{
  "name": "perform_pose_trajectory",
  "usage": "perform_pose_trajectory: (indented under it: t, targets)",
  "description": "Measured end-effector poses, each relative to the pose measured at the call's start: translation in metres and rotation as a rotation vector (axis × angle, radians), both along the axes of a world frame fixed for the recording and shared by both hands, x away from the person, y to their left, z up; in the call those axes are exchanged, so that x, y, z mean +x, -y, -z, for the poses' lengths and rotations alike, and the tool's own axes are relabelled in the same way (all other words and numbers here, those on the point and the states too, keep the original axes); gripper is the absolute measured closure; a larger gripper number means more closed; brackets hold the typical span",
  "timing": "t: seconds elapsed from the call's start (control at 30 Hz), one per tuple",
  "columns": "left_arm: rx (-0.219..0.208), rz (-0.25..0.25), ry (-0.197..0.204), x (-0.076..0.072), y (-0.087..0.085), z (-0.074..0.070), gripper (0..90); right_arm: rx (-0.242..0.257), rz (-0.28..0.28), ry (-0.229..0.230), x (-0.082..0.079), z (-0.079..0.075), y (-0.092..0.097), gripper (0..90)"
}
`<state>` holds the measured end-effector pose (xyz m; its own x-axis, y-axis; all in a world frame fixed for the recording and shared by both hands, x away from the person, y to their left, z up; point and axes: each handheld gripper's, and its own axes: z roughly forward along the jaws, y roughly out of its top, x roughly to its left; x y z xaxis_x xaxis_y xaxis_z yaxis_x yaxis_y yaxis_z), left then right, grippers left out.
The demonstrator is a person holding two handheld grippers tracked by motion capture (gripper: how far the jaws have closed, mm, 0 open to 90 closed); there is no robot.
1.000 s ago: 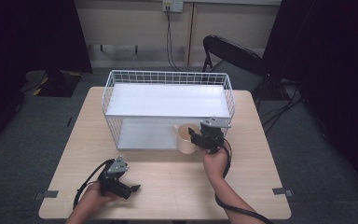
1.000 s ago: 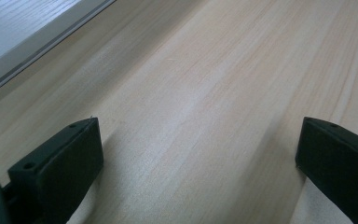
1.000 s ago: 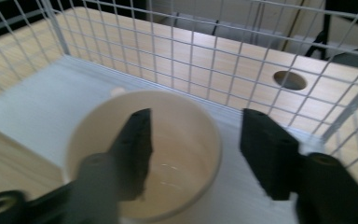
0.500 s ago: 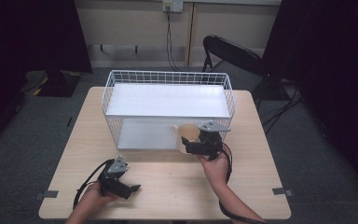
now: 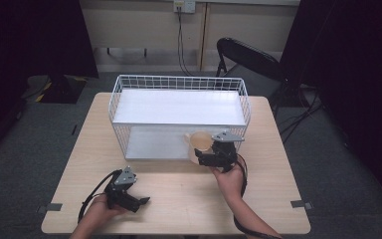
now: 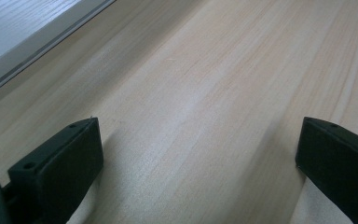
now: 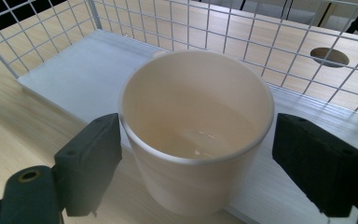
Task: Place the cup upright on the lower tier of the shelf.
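**A:** Where's the cup right now?

**B:** The cream cup stands upright on the white floor panel of the wire basket, at the open front, near the basket's right corner as seen from above. In the high view it sits at, right in front of my right tool.

**A:** Are you gripping it?

**B:** No. My right tool's jaws have just been opening, and they now stand wide with the cup between them. In the right gripper view the left jaw is just beside the cup wall; on the right jaw's side there is a clear gap. The pads are not pressing on it.

**A:** Anything inside the cup?

**B:** I see a pale inside with a few glints at the bottom; whether that is liquid I cannot tell.

**A:** And your other hand?

**B:** My left tool lies low over the table near the front left, well apart from the basket and the cup. Its jaws are spread wide, with bare wood grain between them in the left gripper view, nothing held
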<state>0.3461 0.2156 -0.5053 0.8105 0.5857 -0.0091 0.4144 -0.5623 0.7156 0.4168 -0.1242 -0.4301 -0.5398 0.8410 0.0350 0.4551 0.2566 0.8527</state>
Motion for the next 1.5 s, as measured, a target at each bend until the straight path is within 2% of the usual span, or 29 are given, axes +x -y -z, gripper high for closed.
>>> perform_pose_trajectory:
  t: [0.1,0.3,0.7,1.0,1.5]
  targets:
    - [0.001,0.000,0.001,0.0000,-0.0001,0.0000,0.2,-0.011,-0.003,0.021,-0.0018,-0.0005,-0.0010,16.9]
    - [0.001,0.000,0.001,0.0000,-0.0001,0.0000,0.2,-0.001,0.001,0.012,-0.0013,0.0004,-0.0004,17.5]
    - [-0.003,-0.001,-0.003,-0.0001,0.0001,0.0001,0.2,-0.023,0.006,0.018,-0.0023,0.0008,-0.0017,19.3]
    - [-0.004,-0.001,-0.005,-0.0002,0.0002,0.0002,0.2,-0.022,0.017,0.032,-0.0023,-0.0012,-0.0006,32.6]
    - [-0.004,-0.001,-0.004,-0.0002,0.0002,0.0002,0.2,-0.045,0.031,0.033,-0.0007,-0.0022,-0.0045,46.9]
